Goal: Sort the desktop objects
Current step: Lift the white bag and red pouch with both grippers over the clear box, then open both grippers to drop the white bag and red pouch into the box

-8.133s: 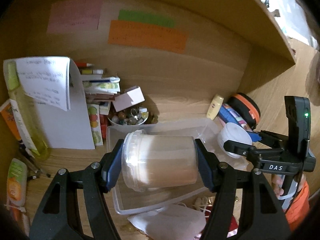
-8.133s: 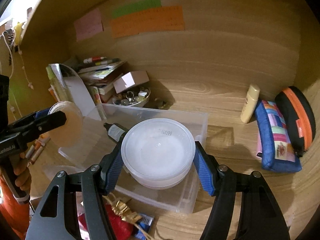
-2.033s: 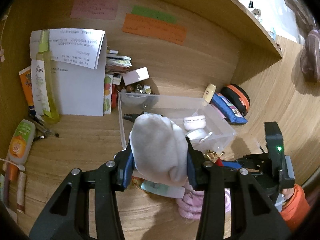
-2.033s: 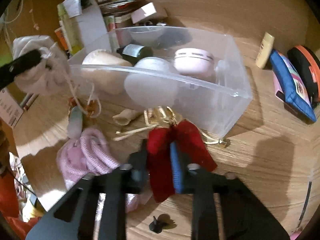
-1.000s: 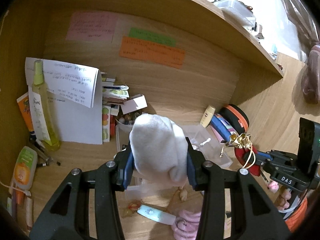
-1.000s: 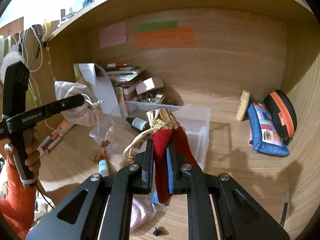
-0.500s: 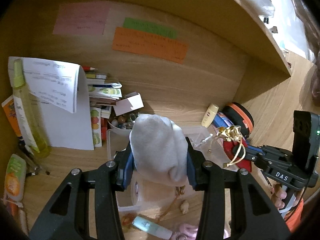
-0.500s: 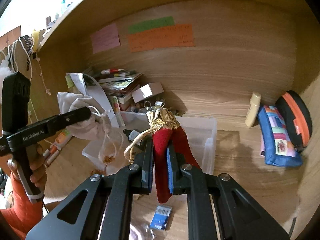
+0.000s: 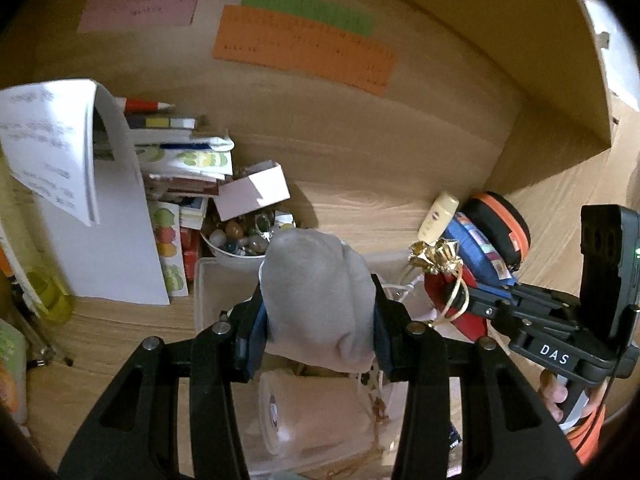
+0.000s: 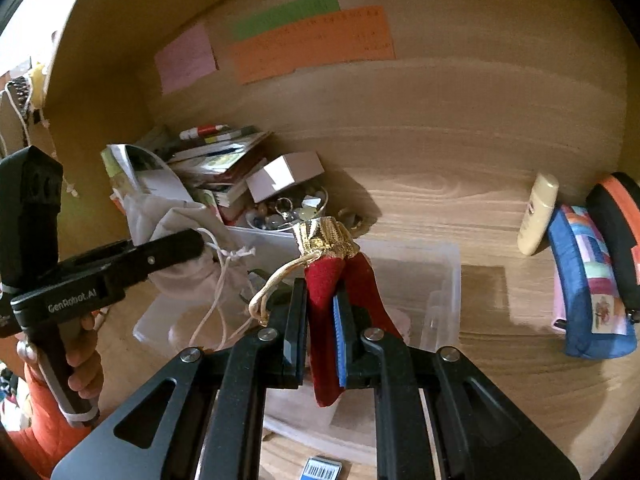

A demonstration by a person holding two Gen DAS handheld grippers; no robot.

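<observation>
My left gripper is shut on a pale grey drawstring cloth pouch, held over the clear plastic bin; the same pouch shows at the left of the right wrist view with its white cord dangling. My right gripper is shut on a red velvet pouch with a gold top, also above the clear bin. The red pouch appears to the right in the left wrist view. A round tan jar lies inside the bin.
A bowl of beads, a small white box, stacked books and a curled paper sheet crowd the back left. A cream tube, blue pouch and black-orange case lie right. A barcode card lies in front.
Both grippers have moved forward and slightly down toward the clear bin, carrying their pouches; the bin and back clutter appear larger and the loose things in front have slid out of view.
</observation>
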